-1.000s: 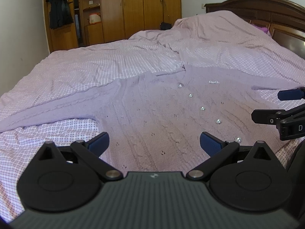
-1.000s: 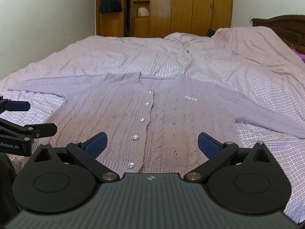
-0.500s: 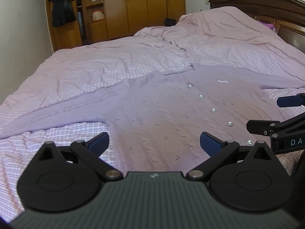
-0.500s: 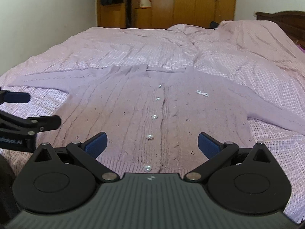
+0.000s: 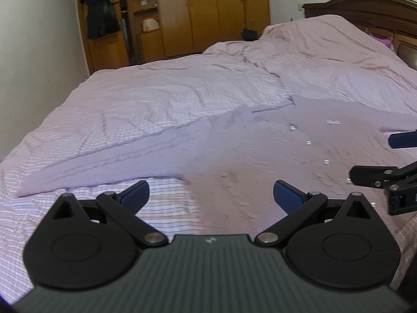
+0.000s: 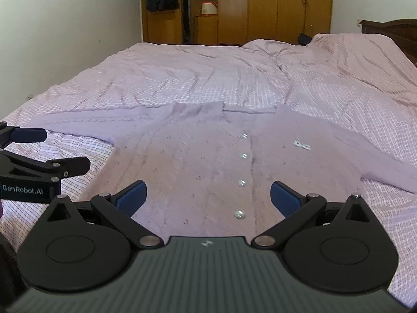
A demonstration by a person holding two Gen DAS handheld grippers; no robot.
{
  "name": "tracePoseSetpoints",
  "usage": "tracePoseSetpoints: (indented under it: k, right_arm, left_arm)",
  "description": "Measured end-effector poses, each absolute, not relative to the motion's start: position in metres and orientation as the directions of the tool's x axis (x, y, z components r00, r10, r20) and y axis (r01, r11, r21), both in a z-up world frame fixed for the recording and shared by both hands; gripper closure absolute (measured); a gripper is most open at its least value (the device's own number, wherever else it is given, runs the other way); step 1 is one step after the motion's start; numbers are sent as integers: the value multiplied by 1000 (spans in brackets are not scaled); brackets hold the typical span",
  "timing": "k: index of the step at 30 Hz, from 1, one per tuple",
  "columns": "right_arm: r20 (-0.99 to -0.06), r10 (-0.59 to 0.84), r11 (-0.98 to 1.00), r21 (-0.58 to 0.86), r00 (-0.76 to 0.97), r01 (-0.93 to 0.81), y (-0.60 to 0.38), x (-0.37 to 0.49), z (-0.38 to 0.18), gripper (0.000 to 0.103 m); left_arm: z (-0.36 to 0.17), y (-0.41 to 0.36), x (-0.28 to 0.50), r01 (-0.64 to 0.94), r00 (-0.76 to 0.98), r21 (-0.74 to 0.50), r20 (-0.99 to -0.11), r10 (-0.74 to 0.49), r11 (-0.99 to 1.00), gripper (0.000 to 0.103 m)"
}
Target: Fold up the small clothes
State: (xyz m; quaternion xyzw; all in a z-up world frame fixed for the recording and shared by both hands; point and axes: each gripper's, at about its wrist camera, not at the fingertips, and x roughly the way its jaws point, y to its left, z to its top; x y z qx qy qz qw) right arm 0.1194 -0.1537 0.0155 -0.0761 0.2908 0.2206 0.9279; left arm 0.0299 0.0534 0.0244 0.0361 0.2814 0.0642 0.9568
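Note:
A small lilac knitted cardigan (image 6: 208, 161) lies flat and front-up on the bed, sleeves spread to both sides, with a row of pearl buttons (image 6: 242, 182) down the middle. My right gripper (image 6: 208, 198) hovers open over its lower hem, nothing between the blue pads. My left gripper (image 5: 211, 195) is open above the hem's left corner, below the left sleeve (image 5: 109, 161). Each gripper shows at the edge of the other's view: the left gripper (image 6: 49, 151) on the left, the right gripper (image 5: 383, 159) on the right.
The bed carries a wrinkled pink checked cover (image 6: 208, 78). A dark wooden headboard (image 5: 365, 7) stands at the right. Wooden wardrobes (image 6: 273, 7) line the far wall, dark clothing (image 5: 100, 17) hangs there, and a white wall (image 6: 65, 26) runs along the left.
Both grippers have come lower and closer to the cardigan's hem. The left one has swung leftward, so the left sleeve now fills more of its view. Both stay open.

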Motion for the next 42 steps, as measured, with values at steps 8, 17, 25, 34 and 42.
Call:
tracePoseSetpoints:
  k: [8, 17, 25, 34, 42]
  right_arm:
    - [-566, 388, 869, -39, 728, -493, -102, 125, 23, 0]
    - [-575, 442, 820, -52, 688, -570, -26, 128, 24, 0]
    - [-596, 492, 764, -55, 635, -643, 49, 128, 10, 0]
    - [-621, 505, 720, -79, 599, -689, 125, 131, -15, 0]
    - [-621, 532, 717, -32, 576, -696, 161, 135, -30, 0]
  left_arm:
    - [26, 105, 25, -187, 820, 104, -532, 214, 977, 0]
    - [14, 163, 19, -278, 786, 76, -555, 273, 957, 0]
    - [6, 218, 19, -361, 749, 60, -576, 328, 931, 0]
    - [0, 269, 23, -482, 712, 33, -567, 414, 875, 0]
    - [-7, 304, 20, -504, 701, -16, -592, 398, 864, 0]
